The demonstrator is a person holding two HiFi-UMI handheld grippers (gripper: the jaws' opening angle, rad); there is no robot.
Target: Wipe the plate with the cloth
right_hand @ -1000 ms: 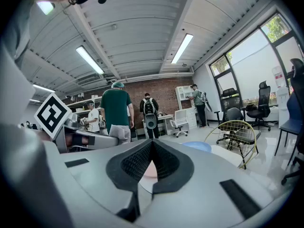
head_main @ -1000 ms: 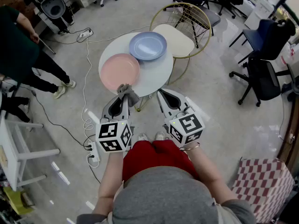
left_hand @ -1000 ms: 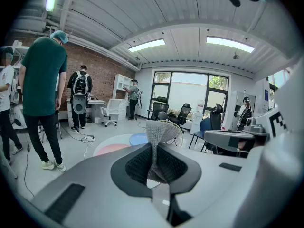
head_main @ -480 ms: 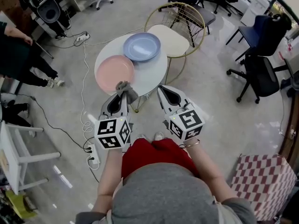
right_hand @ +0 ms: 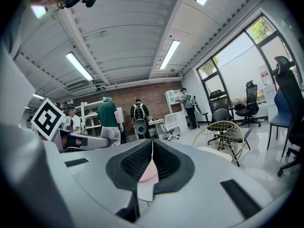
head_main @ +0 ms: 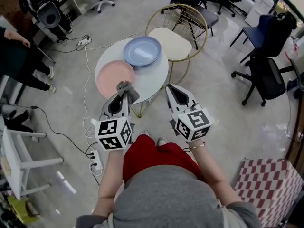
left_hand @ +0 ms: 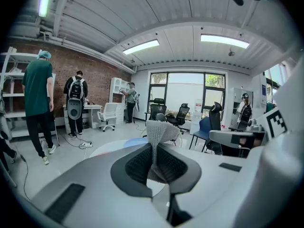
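The left gripper (head_main: 122,96) is clamped on the grey knitted cloth (head_main: 127,90). In the left gripper view its jaws (left_hand: 154,148) pinch the cloth's (left_hand: 160,133) lower part, and the rest stands up free above the tips, with the room behind it. From the head view the cloth sits over the near right edge of the pink plate (head_main: 114,78); whether it touches the plate cannot be told.

The right gripper (head_main: 172,90) is held just to the right of it. The two are apart, and this one points at the near right rim of the round white table (head_main: 156,75). In the right gripper view its jaws (right_hand: 152,148) meet pad to pad with nothing between them.

The pink plate lies on the left side of the table. A blue plate (head_main: 141,51) lies at the far side, its rim overlapping the pink one's far right edge. Beyond the table on the right stands a chair (head_main: 171,42) with a gold wire frame and a cream seat, close against the table.

Farther out, a cable and a power strip (head_main: 96,158) lie on the floor to the left, and black office chairs (head_main: 266,75) stand at the right.
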